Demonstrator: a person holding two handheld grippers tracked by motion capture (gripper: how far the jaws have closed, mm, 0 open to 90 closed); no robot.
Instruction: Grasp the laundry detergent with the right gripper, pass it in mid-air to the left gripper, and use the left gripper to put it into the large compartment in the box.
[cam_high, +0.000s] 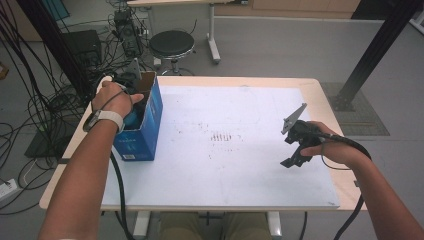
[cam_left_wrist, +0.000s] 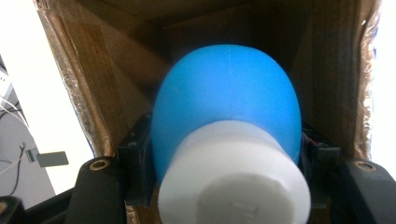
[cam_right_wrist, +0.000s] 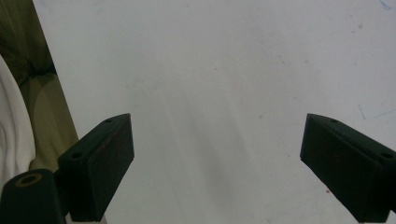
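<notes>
A blue cardboard box (cam_high: 148, 131) stands open at the left edge of the white mat (cam_high: 225, 165). My left gripper (cam_left_wrist: 226, 154) reaches down into it and is shut on a rounded blue bulb (cam_left_wrist: 229, 102) with a white cylindrical end (cam_left_wrist: 233, 186); a black pad presses each side of the bulb. The box's brown inner walls (cam_left_wrist: 116, 70) surround them. In the high view the left hand (cam_high: 112, 100) covers the gripper at the box's mouth. My right gripper (cam_high: 295, 150) hovers over the mat's right part, open, with bare mat between its jaws (cam_right_wrist: 217, 163).
The mat carries faint reddish marks (cam_high: 222, 137) at its middle. Behind the table stands a round black stool (cam_high: 171, 45). Cables (cam_high: 42, 105) and dark equipment lie on the floor at the left. A black post (cam_high: 372, 55) rises at the right.
</notes>
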